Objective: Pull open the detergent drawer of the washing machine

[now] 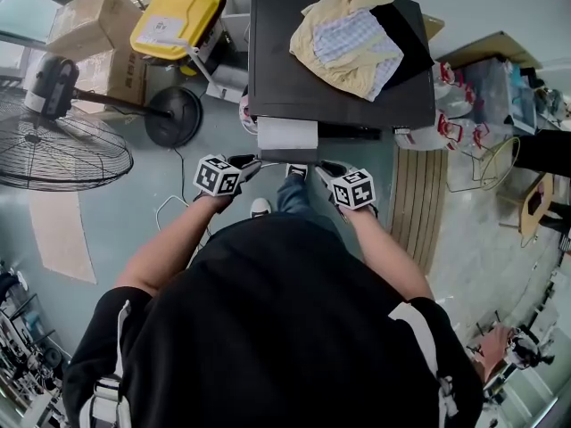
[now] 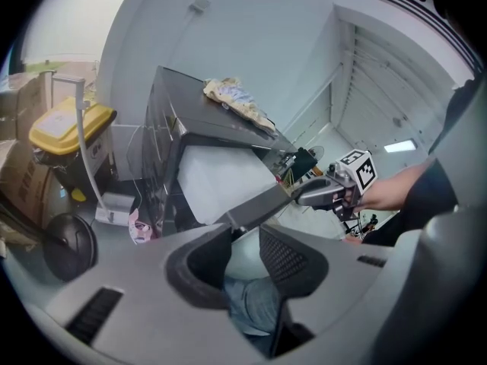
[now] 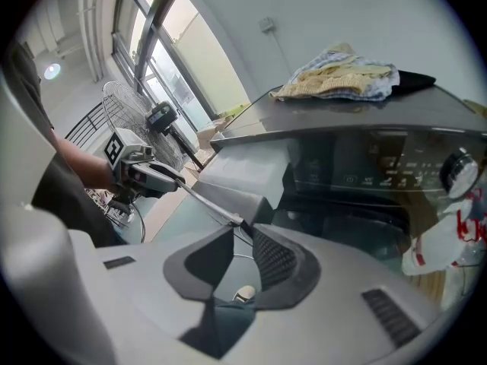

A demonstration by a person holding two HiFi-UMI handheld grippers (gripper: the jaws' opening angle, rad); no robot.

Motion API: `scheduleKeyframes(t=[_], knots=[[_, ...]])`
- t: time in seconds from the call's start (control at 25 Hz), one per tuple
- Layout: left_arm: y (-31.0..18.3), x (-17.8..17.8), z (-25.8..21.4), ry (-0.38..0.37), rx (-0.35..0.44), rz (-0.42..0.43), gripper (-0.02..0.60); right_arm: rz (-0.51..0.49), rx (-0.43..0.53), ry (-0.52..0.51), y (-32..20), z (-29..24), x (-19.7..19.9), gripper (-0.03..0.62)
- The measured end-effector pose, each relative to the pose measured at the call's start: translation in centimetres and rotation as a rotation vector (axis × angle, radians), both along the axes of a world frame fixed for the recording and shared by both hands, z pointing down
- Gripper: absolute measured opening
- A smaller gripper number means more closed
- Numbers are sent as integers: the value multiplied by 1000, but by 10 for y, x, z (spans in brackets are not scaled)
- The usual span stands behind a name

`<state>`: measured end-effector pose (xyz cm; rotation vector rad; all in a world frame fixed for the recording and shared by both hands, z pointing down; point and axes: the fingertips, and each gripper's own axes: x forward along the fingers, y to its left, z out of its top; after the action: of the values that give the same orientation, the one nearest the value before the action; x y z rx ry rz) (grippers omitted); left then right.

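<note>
The dark washing machine (image 1: 277, 61) stands ahead with its detergent drawer (image 1: 287, 135) pulled out toward me, white inside with a dark front strip. My left gripper (image 1: 254, 163) holds the strip's left end and my right gripper (image 1: 323, 166) its right end. In the left gripper view the drawer front (image 2: 262, 204) runs from my left gripper (image 2: 242, 238) across to the right gripper (image 2: 304, 192). The right gripper view shows that strip (image 3: 228, 181) ending at my right gripper (image 3: 243, 242), with the left gripper (image 3: 179, 181) on its far end.
A pile of clothes (image 1: 348, 38) lies on the machine's top. A floor fan (image 1: 53, 141), a yellow bin (image 1: 174, 20) and cardboard boxes (image 1: 98, 25) stand to the left. Right of the machine are a wooden slat mat (image 1: 419, 194) and plastic bottles (image 1: 455, 123).
</note>
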<state>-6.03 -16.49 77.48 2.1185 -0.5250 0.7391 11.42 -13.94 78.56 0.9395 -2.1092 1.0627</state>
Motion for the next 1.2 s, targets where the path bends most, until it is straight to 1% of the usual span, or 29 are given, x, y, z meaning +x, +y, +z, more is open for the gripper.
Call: scheduleKeyframes(t=[0.4, 0.96, 1.2], knots=[[33, -1, -1, 5, -20, 23, 120, 13, -4, -4, 33, 0, -1, 78], [83, -3, 0, -10, -44, 69, 120, 24, -9, -27, 82, 1, -2, 78], [104, -5, 1, -18, -54, 90, 120, 26, -14, -49, 105, 2, -8, 79]])
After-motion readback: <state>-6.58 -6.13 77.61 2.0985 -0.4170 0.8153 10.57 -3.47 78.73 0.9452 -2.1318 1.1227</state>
